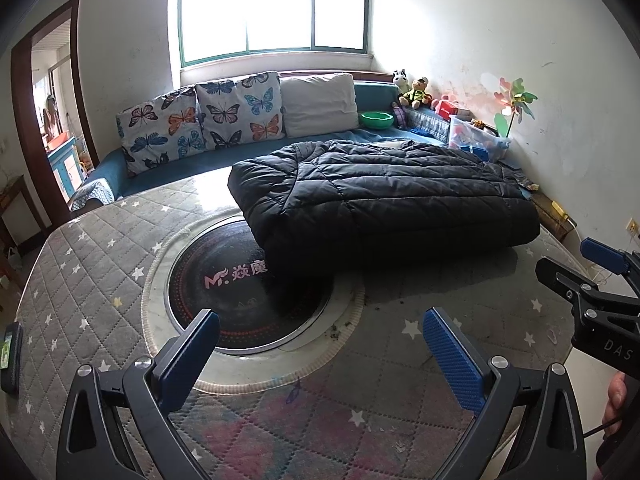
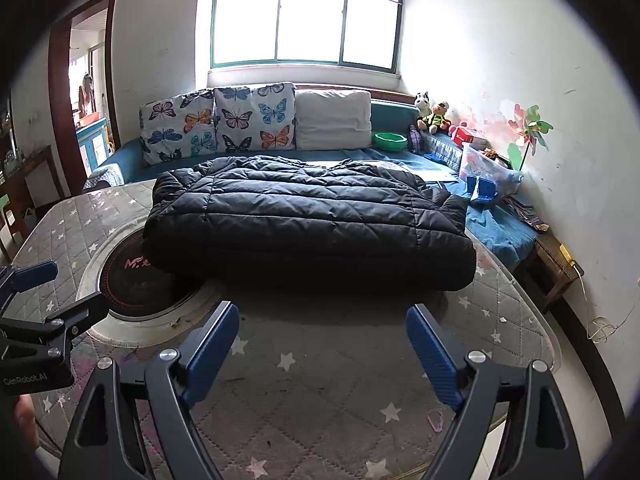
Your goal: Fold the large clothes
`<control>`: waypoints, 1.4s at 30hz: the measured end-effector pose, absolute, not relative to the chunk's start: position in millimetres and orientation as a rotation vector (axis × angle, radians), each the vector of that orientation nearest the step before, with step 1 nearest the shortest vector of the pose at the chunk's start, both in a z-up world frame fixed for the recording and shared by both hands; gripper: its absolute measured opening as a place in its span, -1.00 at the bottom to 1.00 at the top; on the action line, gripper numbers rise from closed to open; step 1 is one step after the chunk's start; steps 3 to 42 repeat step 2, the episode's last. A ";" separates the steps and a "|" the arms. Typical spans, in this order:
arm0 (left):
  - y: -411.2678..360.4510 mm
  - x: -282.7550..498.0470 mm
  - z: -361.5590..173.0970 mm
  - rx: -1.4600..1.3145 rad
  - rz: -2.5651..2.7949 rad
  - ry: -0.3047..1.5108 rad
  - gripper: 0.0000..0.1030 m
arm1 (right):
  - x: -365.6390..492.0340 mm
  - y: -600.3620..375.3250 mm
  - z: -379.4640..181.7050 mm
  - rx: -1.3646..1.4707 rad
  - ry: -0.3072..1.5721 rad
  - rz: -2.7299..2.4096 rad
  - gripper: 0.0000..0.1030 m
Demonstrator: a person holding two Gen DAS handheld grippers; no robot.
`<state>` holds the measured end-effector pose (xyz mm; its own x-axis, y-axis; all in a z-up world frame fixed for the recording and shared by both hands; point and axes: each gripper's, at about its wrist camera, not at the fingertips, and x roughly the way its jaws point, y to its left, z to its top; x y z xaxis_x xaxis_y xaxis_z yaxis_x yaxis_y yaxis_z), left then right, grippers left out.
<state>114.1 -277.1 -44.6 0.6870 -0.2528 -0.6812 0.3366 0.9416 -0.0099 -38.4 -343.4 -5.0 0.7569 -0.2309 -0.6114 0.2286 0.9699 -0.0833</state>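
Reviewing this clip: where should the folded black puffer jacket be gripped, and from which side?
Probably the thick near folded edge of the black puffer jacket, approached from the near side: it faces both open grippers, left gripper and right gripper, and bulges above the table cover.

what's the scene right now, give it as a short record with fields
garment: black puffer jacket, folded into a thick bundle
resting on: table with grey star-pattern quilted cover, partly over the round dark cooktop
left gripper: open, empty, short of the jacket
right gripper: open, empty, short of the jacket
behind: blue sofa with butterfly cushions
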 end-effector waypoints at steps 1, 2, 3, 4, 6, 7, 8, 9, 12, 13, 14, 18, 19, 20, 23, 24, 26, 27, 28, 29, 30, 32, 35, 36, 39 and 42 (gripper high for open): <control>-276.8 115.1 -44.6 0.116 -0.336 0.744 1.00 | -38.5 -343.9 -5.2 -0.004 0.668 -0.249 0.82; -278.0 114.1 -44.2 0.117 -0.338 0.744 1.00 | -38.6 -343.3 -4.9 -0.005 0.667 -0.250 0.82; -278.0 114.1 -44.2 0.117 -0.338 0.744 1.00 | -38.6 -343.3 -4.9 -0.005 0.667 -0.250 0.82; -278.0 114.1 -44.2 0.117 -0.338 0.744 1.00 | -38.6 -343.3 -4.9 -0.005 0.667 -0.250 0.82; -278.0 114.1 -44.2 0.117 -0.338 0.744 1.00 | -38.6 -343.3 -4.9 -0.005 0.667 -0.250 0.82; -278.0 114.1 -44.2 0.117 -0.338 0.744 1.00 | -38.6 -343.3 -4.9 -0.005 0.667 -0.250 0.82; -278.0 114.1 -44.2 0.117 -0.338 0.744 1.00 | -38.6 -343.3 -4.9 -0.005 0.667 -0.250 0.82; -278.0 114.1 -44.2 0.117 -0.338 0.744 1.00 | -38.6 -343.3 -4.9 -0.005 0.667 -0.250 0.82; -278.0 114.1 -44.2 0.117 -0.338 0.744 1.00 | -38.6 -343.3 -4.9 -0.005 0.667 -0.250 0.82; -278.0 114.1 -44.2 0.117 -0.338 0.744 1.00 | -38.6 -343.3 -4.9 -0.005 0.667 -0.250 0.82; -278.0 114.1 -44.2 0.117 -0.338 0.744 1.00 | -38.6 -343.3 -4.9 -0.005 0.667 -0.250 0.82; -278.0 114.1 -44.2 0.117 -0.338 0.744 1.00 | -38.6 -343.3 -4.9 -0.005 0.667 -0.250 0.82; -278.0 114.1 -44.2 0.117 -0.338 0.744 1.00 | -38.6 -343.3 -4.9 -0.005 0.667 -0.250 0.82; -278.0 114.1 -44.2 0.117 -0.338 0.744 1.00 | -38.6 -343.3 -4.9 -0.005 0.667 -0.250 0.82; -278.0 114.1 -44.2 0.117 -0.338 0.744 1.00 | -38.6 -343.3 -4.9 -0.005 0.667 -0.250 0.82; -278.0 114.1 -44.2 0.117 -0.338 0.744 1.00 | -38.6 -343.3 -4.9 -0.005 0.667 -0.250 0.82; -278.0 114.1 -44.2 0.117 -0.338 0.744 1.00 | -38.6 -343.3 -4.9 -0.005 0.667 -0.250 0.82; -278.0 114.1 -44.2 0.117 -0.338 0.744 1.00 | -38.6 -343.3 -4.9 -0.005 0.667 -0.250 0.82; -278.0 114.1 -44.2 0.117 -0.338 0.744 1.00 | -38.6 -343.3 -4.9 -0.005 0.667 -0.250 0.82; -278.0 114.1 -44.2 0.117 -0.338 0.744 1.00 | -38.6 -343.3 -4.9 -0.005 0.667 -0.250 0.82; -278.0 114.1 -44.2 0.117 -0.338 0.744 1.00 | -38.6 -343.3 -4.9 -0.005 0.667 -0.250 0.82; -278.0 114.1 -44.2 0.117 -0.338 0.744 1.00 | -38.6 -343.3 -4.9 -0.005 0.667 -0.250 0.82; -278.0 114.1 -44.2 0.117 -0.338 0.744 1.00 | -38.6 -343.3 -4.9 -0.005 0.667 -0.250 0.82; -278.0 114.1 -44.2 0.117 -0.338 0.744 1.00 | -38.6 -343.3 -4.9 -0.005 0.667 -0.250 0.82; -278.0 114.1 -44.2 0.117 -0.338 0.744 1.00 | -38.6 -343.3 -4.9 -0.005 0.667 -0.250 0.82; -278.0 114.1 -44.2 0.117 -0.338 0.744 1.00 | -38.6 -343.3 -4.9 -0.005 0.667 -0.250 0.82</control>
